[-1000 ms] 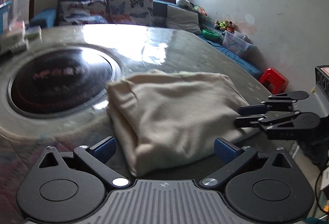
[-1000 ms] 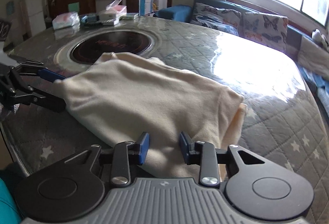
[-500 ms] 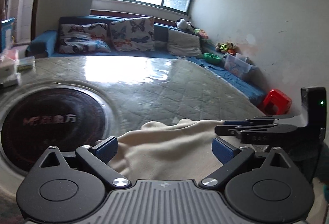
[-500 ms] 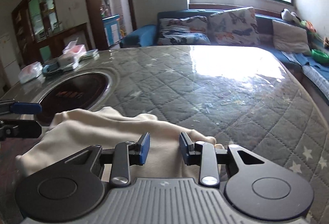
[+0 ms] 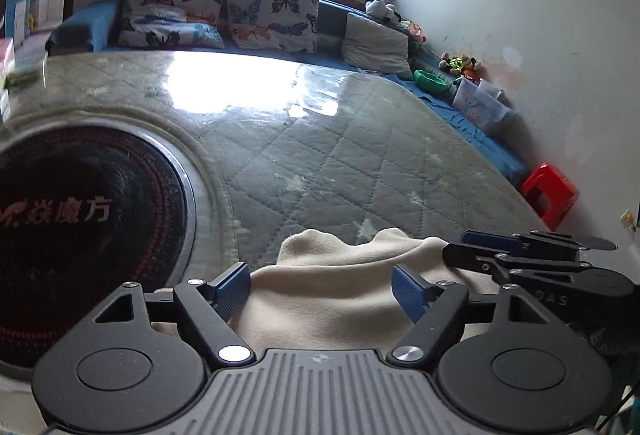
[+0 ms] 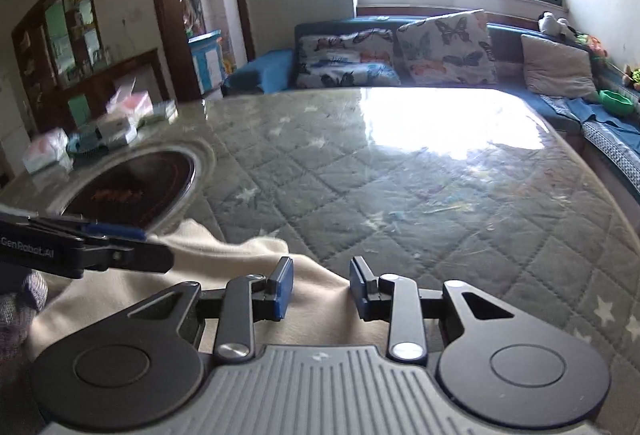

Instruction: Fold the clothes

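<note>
A folded cream garment (image 5: 340, 287) lies at the near edge of the quilt-covered table (image 5: 320, 155); it also shows in the right wrist view (image 6: 224, 275). My left gripper (image 5: 322, 287) is open, its blue pads wide apart over the garment's near part. My right gripper (image 6: 320, 289) is open with a narrower gap, its pads above the garment's right edge. Each gripper shows in the other's view: the right gripper (image 5: 520, 255) at the garment's right side, the left gripper (image 6: 88, 247) at its left side. Neither holds the cloth.
A round black induction cooktop (image 5: 72, 227) is set into the table at the left. Boxes and packets (image 6: 100, 131) lie at the far left edge. A blue sofa with butterfly cushions (image 5: 224, 15) stands behind. A red stool (image 5: 550, 195) stands at the right.
Both grippers have drawn back toward the near edge and tilted up. The garment now fills only the bottom of both views. The jaw gaps look unchanged.
</note>
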Action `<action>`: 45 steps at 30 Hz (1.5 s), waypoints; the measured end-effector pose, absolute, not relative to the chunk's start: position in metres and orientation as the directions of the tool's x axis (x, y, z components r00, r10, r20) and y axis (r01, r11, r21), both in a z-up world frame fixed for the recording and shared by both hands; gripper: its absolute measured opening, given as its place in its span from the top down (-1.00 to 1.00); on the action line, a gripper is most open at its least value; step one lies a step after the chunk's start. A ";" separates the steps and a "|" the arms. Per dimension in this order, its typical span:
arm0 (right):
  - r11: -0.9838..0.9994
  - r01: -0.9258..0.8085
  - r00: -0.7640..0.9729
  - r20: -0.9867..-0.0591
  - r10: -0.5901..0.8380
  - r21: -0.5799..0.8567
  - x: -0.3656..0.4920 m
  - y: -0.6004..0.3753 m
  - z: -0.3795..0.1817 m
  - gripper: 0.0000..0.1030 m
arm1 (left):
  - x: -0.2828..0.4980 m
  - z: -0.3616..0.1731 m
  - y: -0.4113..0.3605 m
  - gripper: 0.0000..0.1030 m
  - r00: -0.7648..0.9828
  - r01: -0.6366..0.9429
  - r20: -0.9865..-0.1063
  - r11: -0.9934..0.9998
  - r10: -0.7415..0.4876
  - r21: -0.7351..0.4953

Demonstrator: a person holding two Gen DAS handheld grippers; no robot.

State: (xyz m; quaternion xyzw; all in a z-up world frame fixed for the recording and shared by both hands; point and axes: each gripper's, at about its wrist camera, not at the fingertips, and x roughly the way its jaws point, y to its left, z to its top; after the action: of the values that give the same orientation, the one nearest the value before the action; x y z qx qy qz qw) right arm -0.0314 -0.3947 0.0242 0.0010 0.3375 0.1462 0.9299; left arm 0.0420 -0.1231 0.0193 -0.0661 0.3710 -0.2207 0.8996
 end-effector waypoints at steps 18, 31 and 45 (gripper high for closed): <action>0.938 -0.347 0.727 -0.630 0.273 0.005 -0.021 -0.357 0.028 0.29 | 0.013 0.029 -0.126 -0.88 0.696 0.331 -0.629 0.932 -0.347 -0.148; 0.872 -0.479 0.718 -0.618 0.322 -0.102 -0.091 -0.344 0.036 0.24 | -0.022 0.025 -0.101 -0.99 0.724 0.254 -0.634 0.960 -0.271 -0.121; 0.894 -0.432 0.734 -0.622 0.271 -0.120 -0.154 -0.369 0.020 0.17 | -0.055 0.011 -0.096 -1.00 0.724 0.243 -0.647 0.966 -0.239 -0.085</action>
State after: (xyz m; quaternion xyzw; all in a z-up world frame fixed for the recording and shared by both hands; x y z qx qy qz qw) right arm -0.1535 -0.3686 0.0198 -0.1290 0.3105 0.1906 0.9223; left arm -0.0547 -0.0958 0.0110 0.0027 0.3480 -0.1296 0.9285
